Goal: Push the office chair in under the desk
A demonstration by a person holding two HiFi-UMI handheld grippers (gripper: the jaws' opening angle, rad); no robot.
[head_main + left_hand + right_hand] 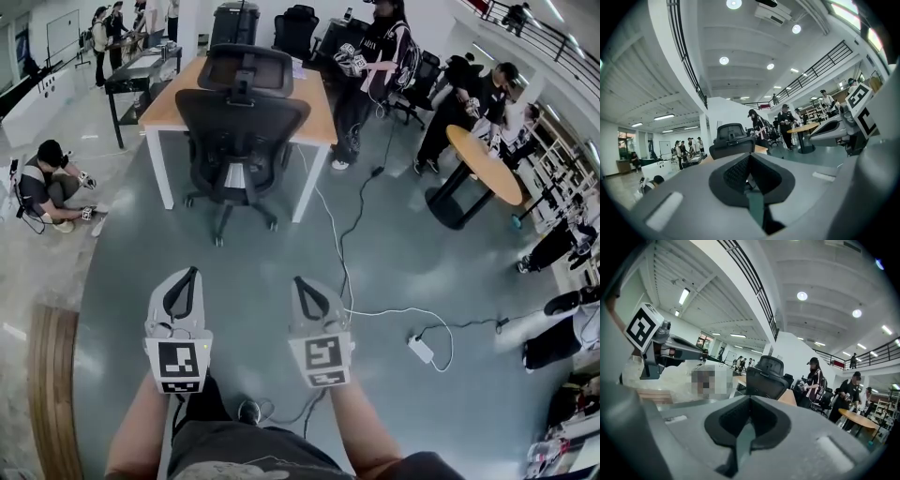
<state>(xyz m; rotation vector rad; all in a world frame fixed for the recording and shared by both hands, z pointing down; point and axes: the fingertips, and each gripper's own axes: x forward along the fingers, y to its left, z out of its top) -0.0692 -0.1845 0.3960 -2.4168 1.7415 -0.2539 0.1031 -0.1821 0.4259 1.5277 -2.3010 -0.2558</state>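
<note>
The office chair (242,127) stands at the near edge of the worktop (321,120), its back to the person. Its wheeled base shows on the floor between the worktop's legs, and its headrest overlaps the top. Both the left gripper (193,273) and the right gripper (298,280) are well short of it, fingers clenched on nothing. This fits a chair waiting to be pushed or one already set in; the seat's depth under the top cannot be told. Any push would go best with both closed tips pressing evenly on the backrest so it rolls straight, clear of the cable (352,234).
</note>
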